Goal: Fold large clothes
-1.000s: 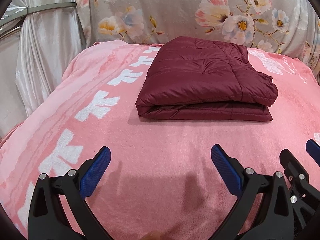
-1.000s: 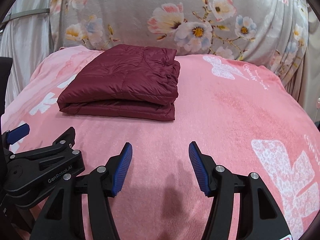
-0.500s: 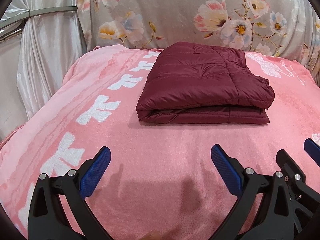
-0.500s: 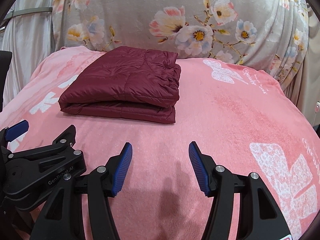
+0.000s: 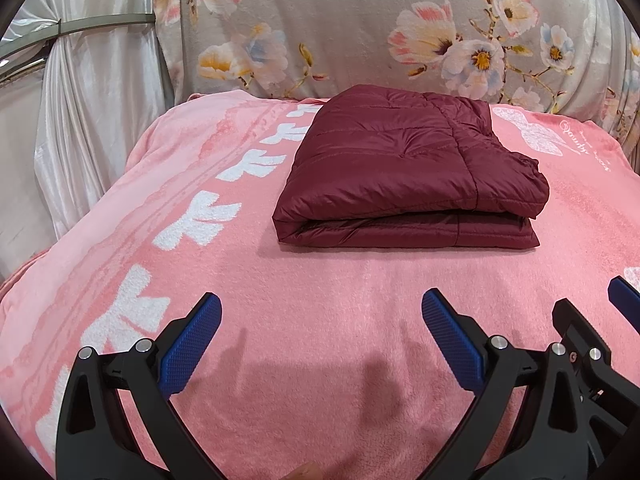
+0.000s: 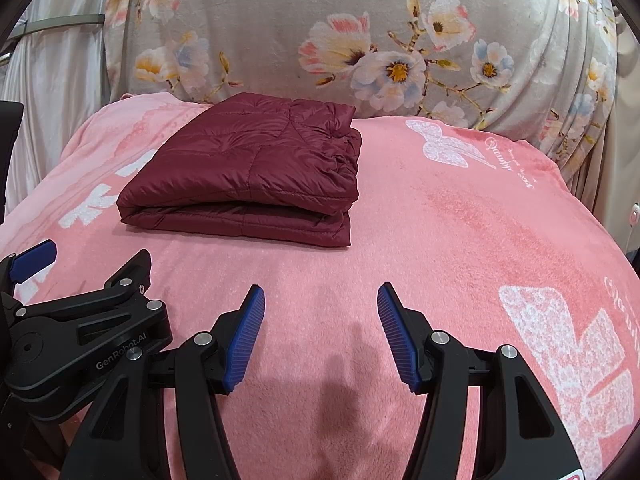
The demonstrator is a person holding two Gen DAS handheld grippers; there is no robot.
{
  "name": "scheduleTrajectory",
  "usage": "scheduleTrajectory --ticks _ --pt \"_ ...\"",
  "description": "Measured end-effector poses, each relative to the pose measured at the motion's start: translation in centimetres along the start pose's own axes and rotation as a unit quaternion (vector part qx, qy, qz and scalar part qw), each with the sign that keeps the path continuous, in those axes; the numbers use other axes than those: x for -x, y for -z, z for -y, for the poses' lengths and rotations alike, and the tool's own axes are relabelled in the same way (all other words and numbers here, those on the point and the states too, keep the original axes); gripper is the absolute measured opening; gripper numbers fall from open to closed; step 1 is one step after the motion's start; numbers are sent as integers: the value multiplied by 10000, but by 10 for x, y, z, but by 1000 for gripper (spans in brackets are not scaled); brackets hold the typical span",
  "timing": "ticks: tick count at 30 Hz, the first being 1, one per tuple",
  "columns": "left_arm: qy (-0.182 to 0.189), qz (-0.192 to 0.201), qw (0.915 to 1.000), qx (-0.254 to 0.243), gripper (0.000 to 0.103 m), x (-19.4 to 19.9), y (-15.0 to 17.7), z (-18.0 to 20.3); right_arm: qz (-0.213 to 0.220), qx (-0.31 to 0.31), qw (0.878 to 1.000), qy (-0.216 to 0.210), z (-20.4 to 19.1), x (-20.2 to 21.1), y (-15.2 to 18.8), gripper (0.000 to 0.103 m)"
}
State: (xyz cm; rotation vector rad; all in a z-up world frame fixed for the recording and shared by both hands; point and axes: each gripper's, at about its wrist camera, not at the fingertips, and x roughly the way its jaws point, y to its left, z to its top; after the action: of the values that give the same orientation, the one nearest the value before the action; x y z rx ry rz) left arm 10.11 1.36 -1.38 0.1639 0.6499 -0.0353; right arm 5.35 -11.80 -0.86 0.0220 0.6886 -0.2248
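Centrally, in the upper middle of both views, the folded maroon quilted jacket (image 5: 404, 172) lies on the pink blanket (image 5: 320, 300). Left hand-held gripper (image 5: 320, 332) and right hand-held gripper (image 6: 320, 328) hover released, empty. Folding appears complete; withdraw without disturbing the stack.

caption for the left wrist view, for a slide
Folded maroon jacket on pink blanket, open left hand-held gripper in front.

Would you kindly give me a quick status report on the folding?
Left gripper and right gripper both open, empty, above pink blanket. Maroon jacket folded, lying ahead, untouched. Nothing between jaws and jacket.
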Motion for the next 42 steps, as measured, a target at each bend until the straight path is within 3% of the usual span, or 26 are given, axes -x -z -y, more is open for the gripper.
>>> scheduleTrajectory --ticks 42 --pt "81 84 9999 -42 93 6 -2 5 46 9 10000 9 -1 3 -1 58"
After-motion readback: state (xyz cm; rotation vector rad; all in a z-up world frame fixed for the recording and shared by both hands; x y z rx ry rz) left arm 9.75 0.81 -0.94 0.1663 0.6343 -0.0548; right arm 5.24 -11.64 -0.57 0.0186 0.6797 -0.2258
